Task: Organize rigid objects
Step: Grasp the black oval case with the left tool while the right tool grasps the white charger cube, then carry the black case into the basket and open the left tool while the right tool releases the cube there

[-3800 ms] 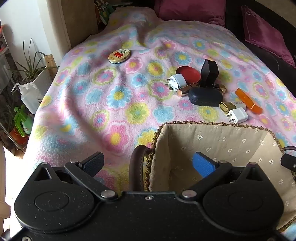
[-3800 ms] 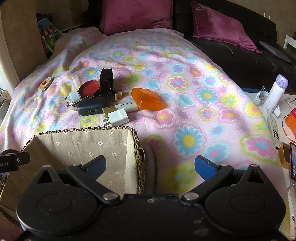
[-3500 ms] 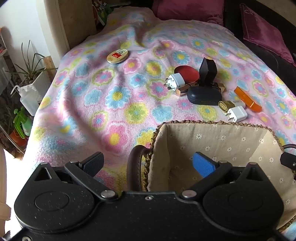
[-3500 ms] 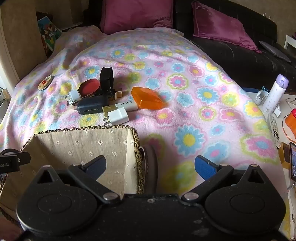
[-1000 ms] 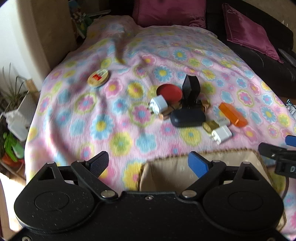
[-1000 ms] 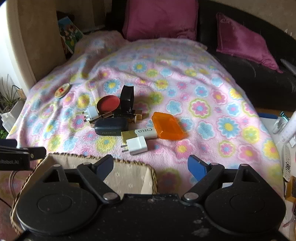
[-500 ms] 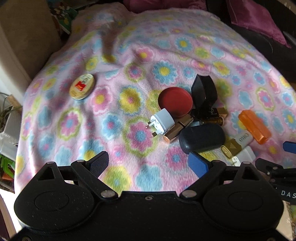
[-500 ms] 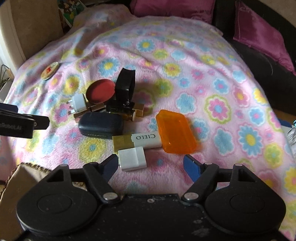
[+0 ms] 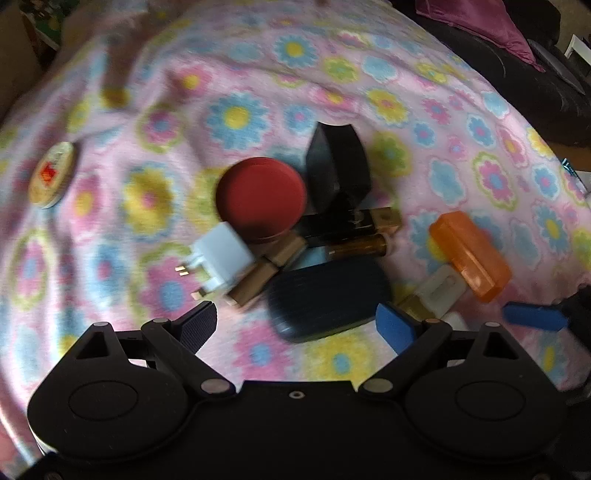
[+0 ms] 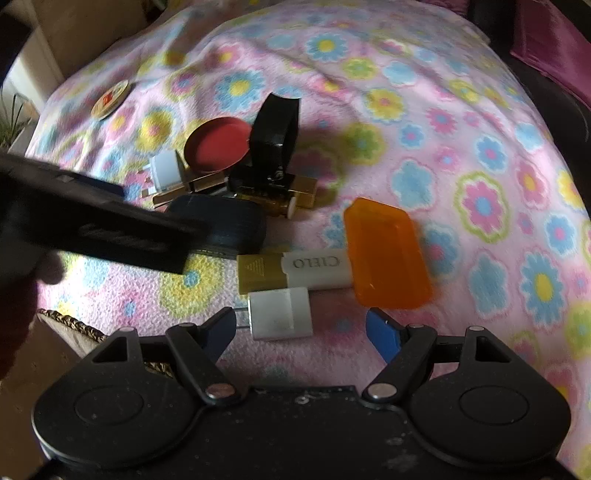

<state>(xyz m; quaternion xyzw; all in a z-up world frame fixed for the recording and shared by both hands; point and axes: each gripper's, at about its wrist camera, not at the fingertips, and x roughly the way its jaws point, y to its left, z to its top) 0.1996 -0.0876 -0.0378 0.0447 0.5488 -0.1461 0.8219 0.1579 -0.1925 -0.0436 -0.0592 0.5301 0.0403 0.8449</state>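
Note:
A heap of small items lies on the flowered blanket (image 9: 258,74). My left gripper (image 9: 295,325) is open just above a dark blue case (image 9: 328,295). Behind it lie a white plug adapter (image 9: 221,258), a red round lid (image 9: 260,197), a black open box (image 9: 336,170) and gold tubes (image 9: 369,221). My right gripper (image 10: 301,334) is open around a white charger (image 10: 280,312). Past it lie a gold and white CIELO tube (image 10: 295,273) and an orange case (image 10: 388,254). The left gripper's body crosses the right wrist view (image 10: 92,221).
A round tin (image 9: 51,173) lies apart at the far left of the blanket. The wicker basket's rim (image 10: 66,321) shows at the lower left of the right wrist view. A dark sofa with a purple cushion (image 9: 498,29) stands beyond the blanket.
Both grippers moved forward from above the basket down to the heap. The left one now hovers at the dark blue case, the right one at the white charger. Both stayed open.

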